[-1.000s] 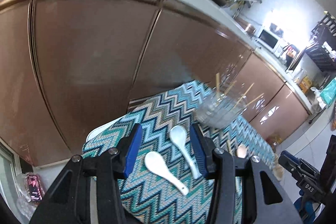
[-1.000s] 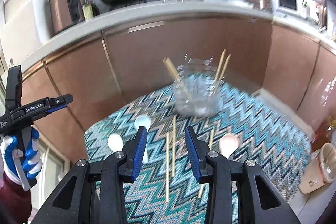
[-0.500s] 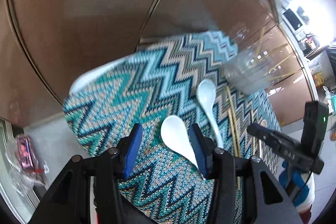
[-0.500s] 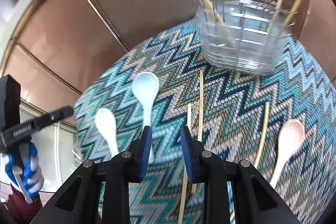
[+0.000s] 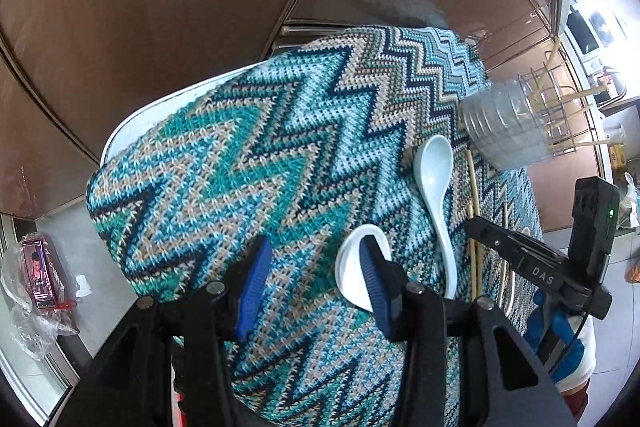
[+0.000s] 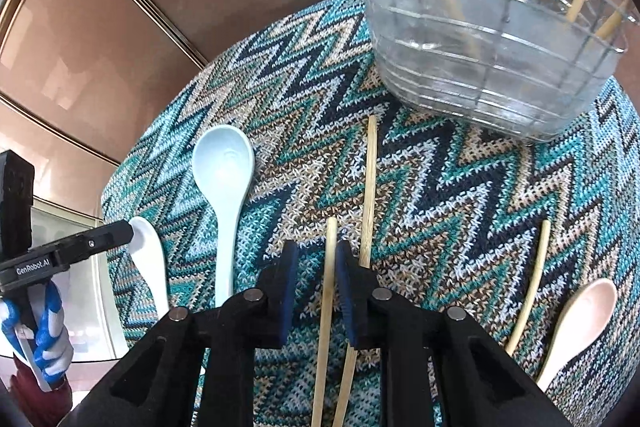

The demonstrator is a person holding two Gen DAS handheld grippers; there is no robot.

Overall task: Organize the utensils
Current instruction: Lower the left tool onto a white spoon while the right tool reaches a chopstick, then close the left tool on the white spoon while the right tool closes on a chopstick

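Note:
A zigzag knit cloth (image 5: 248, 155) covers a small table. On it lie a white spoon (image 5: 352, 267), a pale blue spoon (image 5: 434, 179), a pink spoon (image 6: 580, 319) and loose wooden chopsticks (image 6: 370, 187). A clear wire-framed utensil holder (image 6: 480, 51) with chopsticks in it stands at the back. My left gripper (image 5: 312, 279) is open, low over the cloth, its right finger over the white spoon's bowl. My right gripper (image 6: 314, 267) is open but narrow, its jaws either side of one chopstick (image 6: 329, 267).
Brown cabinet doors (image 5: 160, 7) stand close behind the table. The table's white rim (image 5: 160, 107) shows at the left edge of the cloth. A plastic bag (image 5: 36, 279) lies on the floor at the left.
Both grippers have dropped lower and closer to the cloth. The left now sits at the white spoon. The right jaws have narrowed around a chopstick.

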